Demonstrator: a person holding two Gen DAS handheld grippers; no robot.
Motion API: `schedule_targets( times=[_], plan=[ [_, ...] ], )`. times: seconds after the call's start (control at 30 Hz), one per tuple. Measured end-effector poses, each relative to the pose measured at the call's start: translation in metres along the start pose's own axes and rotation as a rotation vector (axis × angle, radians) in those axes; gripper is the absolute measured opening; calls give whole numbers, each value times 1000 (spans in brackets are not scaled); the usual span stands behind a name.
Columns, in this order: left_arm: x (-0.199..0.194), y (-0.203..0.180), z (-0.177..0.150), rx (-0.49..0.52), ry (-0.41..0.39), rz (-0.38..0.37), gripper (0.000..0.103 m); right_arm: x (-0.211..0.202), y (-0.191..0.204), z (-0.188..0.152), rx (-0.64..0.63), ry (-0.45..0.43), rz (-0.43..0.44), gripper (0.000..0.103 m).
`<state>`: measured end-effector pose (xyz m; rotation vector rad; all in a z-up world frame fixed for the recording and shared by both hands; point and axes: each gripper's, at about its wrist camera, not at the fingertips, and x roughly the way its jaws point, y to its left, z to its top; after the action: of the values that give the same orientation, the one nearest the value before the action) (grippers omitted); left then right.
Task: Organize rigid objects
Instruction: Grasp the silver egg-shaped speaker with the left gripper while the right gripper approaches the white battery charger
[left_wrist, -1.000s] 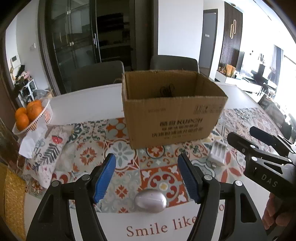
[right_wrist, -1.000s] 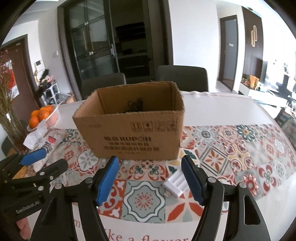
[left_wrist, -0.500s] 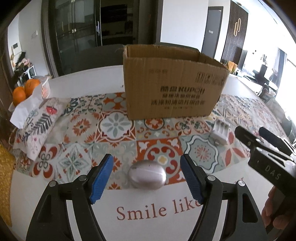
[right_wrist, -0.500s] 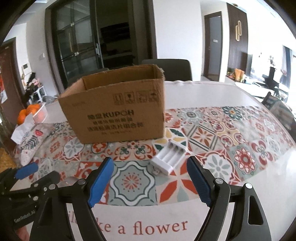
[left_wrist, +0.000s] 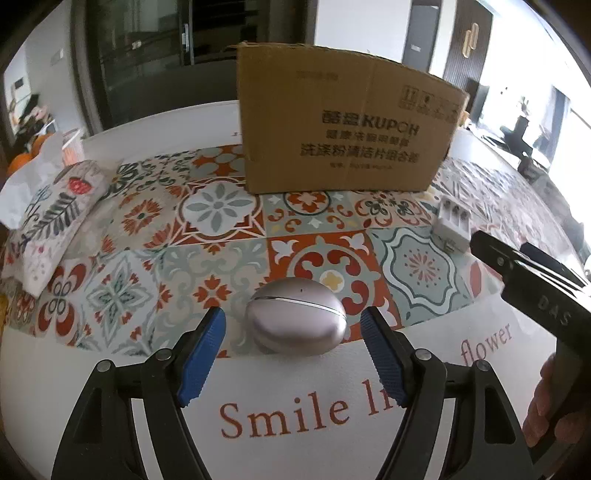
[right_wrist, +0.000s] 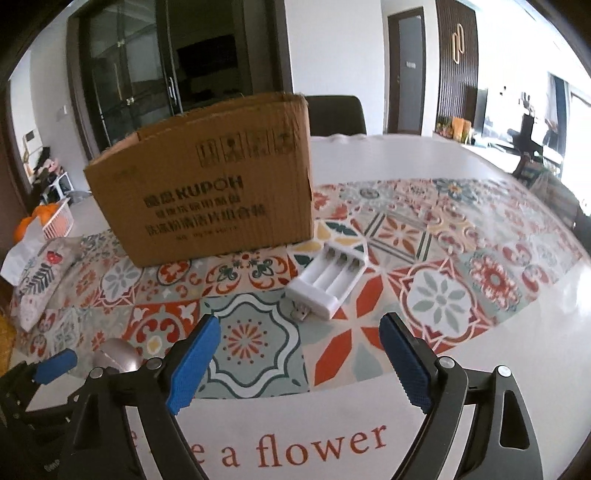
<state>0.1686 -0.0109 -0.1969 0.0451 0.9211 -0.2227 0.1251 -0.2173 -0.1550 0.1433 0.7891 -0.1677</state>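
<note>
Two sets of blue-padded fingers hang parted and empty over the bench (left_wrist: 129, 122) with its tiled-pattern cloth (right_wrist: 424, 295): the left gripper (left_wrist: 293, 334) flanks a silvery egg-shaped case (left_wrist: 295, 321) without touching it, and the right gripper (right_wrist: 299, 338), its fingers just widened, sits short of a white battery charger (right_wrist: 328, 277). Both objects lie on the cloth, the case at its near edge, in front of a cardboard box (left_wrist: 343, 122), the charger near the box's right corner.
</note>
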Motion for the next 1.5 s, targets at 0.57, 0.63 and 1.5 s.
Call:
schedule_targets(
  times=[0.57,0.63,1.5],
  plan=[
    [29,-1,2,34,-17,-16,75,41,-5,7,57,14,-77,89],
    [32,0,2,30,-13,-17,75,45,-4,9,60,13,-90,89],
    [40,-2,4,18,-13,27,65,95,-8,25,90,116,-163,60]
  ],
)
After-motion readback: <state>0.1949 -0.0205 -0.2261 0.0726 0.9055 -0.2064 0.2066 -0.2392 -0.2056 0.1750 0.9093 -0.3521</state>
